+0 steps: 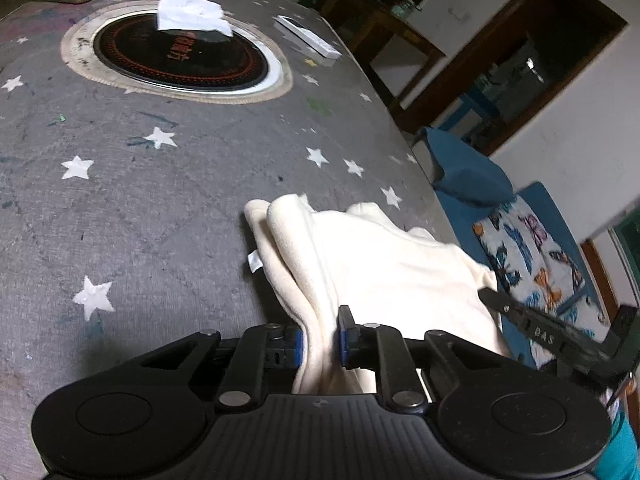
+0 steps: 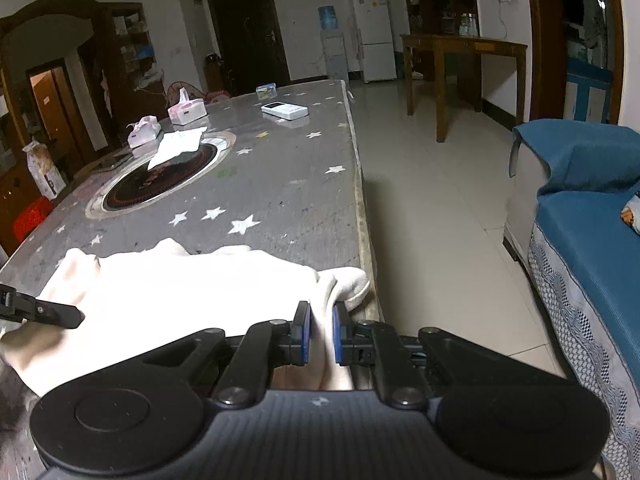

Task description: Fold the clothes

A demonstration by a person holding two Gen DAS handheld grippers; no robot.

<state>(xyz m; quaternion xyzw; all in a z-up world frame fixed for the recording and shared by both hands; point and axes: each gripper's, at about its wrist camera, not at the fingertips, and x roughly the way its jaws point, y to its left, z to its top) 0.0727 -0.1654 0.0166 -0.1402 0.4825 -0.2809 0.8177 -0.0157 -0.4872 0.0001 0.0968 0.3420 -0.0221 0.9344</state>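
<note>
from the left wrist view, the left tongs (image 1: 320,338) are pinched tight on a bunched edge of the cream cloth (image 1: 384,268). the cloth lies on the grey star bench (image 1: 120,208), near its edge, and runs ahead and off to the right of these tongs. the tip of the right tongs (image 1: 520,316) pokes in at the far right side of the cloth.

from the right wrist view, the right tongs (image 2: 321,334) are pinched on the other end of the cream cloth (image 2: 180,284). here the cloth stretches off to the left, toward the left tongs (image 2: 44,312).

so the long way of the cloth runs from 1 pair of tongs to the other, and each holds its own end. i think the next move is to bring the 2 ends together.
</note>
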